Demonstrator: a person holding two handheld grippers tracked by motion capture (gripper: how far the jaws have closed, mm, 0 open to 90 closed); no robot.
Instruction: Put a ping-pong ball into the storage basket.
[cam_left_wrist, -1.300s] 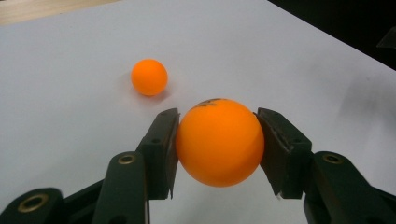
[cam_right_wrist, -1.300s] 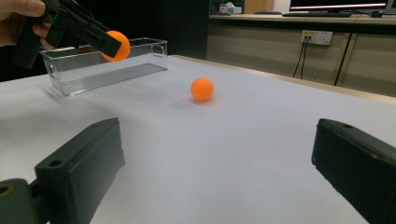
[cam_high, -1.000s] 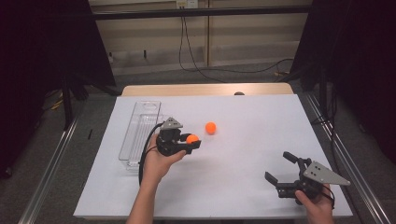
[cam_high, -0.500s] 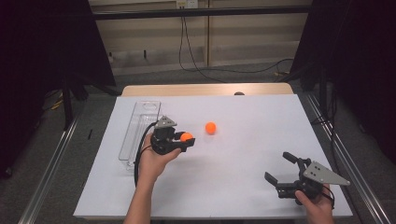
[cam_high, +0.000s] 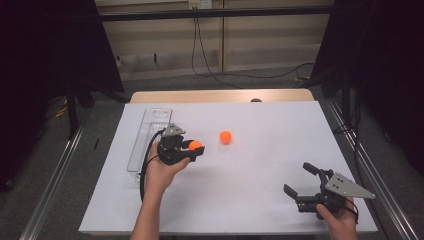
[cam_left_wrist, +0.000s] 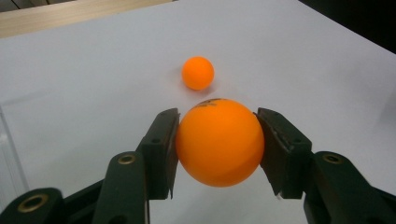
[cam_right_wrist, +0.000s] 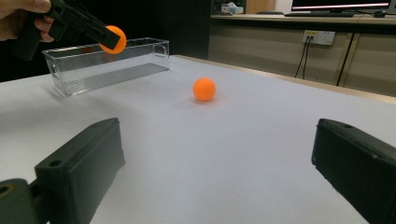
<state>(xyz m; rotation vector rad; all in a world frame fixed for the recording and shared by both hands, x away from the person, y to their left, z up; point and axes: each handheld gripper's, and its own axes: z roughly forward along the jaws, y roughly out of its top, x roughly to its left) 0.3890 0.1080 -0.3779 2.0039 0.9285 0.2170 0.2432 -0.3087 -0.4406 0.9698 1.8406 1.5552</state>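
Observation:
My left gripper (cam_high: 194, 148) is shut on an orange ball (cam_left_wrist: 218, 142), lifted off the white table (cam_high: 260, 165); both pads press its sides in the left gripper view. It hangs just right of a clear plastic bin (cam_high: 149, 137). A second orange ball (cam_high: 225, 137) lies on the table to the right of the held one, also visible in the left gripper view (cam_left_wrist: 198, 73) and the right gripper view (cam_right_wrist: 204, 89). At the table's near right corner my right gripper (cam_high: 300, 180) stands open and holds nothing.
The clear bin (cam_right_wrist: 107, 65) lies lengthwise along the table's left side. A wooden strip (cam_high: 220, 96) edges the far side of the table. Metal rails (cam_high: 55, 170) run beside the table, with cables on the floor beyond.
My left gripper has shifted a little to the left toward the bin with the ball still held. The right gripper has stayed in place.

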